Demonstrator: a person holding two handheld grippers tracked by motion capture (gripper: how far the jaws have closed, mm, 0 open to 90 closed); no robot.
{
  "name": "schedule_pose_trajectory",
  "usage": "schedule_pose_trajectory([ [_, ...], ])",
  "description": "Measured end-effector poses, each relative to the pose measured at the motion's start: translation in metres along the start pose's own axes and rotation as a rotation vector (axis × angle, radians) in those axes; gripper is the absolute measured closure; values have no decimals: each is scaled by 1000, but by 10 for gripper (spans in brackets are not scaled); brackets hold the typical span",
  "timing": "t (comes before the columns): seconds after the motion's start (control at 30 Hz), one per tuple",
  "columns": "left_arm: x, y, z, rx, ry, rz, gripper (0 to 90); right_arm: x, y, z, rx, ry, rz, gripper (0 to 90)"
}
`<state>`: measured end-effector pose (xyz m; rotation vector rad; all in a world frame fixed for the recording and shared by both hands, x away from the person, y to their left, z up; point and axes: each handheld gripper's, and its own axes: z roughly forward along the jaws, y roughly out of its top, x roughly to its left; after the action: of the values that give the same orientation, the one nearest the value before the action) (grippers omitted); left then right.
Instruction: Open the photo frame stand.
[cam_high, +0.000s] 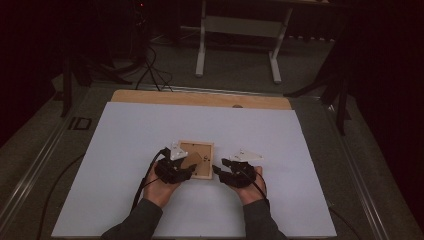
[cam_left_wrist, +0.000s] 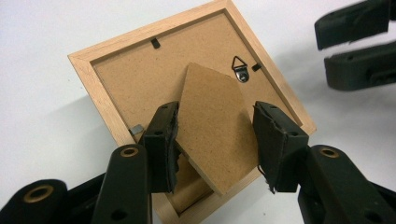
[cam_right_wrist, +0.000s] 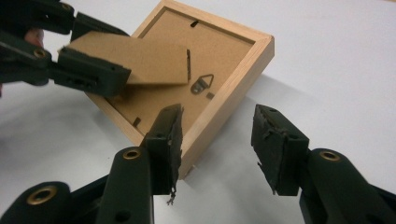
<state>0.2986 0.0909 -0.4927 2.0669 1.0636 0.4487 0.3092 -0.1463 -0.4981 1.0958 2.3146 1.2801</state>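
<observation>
On the white sheet, frame face-down; my tongs at its sides.
Left gripper clamps the cardboard stand; right gripper released, jaws apart beside the frame's edge; gripper views show a hanger.

Dark grey sleeves, black left tool and right tool, brass rivets, grey three-cornered plates, black cables

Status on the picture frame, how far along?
Done: wooden picture frame lies face down on the white sheet. In hand: left gripper grips the easel stand, lifted off the backing; right gripper open beside the frame's corner. Left: standing it up.
</observation>
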Motion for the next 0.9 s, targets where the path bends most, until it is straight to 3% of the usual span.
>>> schedule_pose_trajectory([
  [0.17,-3,-5,-4,-12,23,43,528,-4,7,-4,-13,-7,-7,517],
  [0.43,-7,-11,-6,-36,41,65,528,-12,21,-9,-44,-15,-21,522],
  [0.53,-8,-14,-8,-45,52,93,527,-16,33,-6,-50,16,7,509],
  [0.63,-9,-17,-9,-53,56,105,527,-17,42,-1,-40,26,4,503],
  [0.9,-7,-22,-11,-69,60,124,526,-22,48,19,-11,66,37,489],
])
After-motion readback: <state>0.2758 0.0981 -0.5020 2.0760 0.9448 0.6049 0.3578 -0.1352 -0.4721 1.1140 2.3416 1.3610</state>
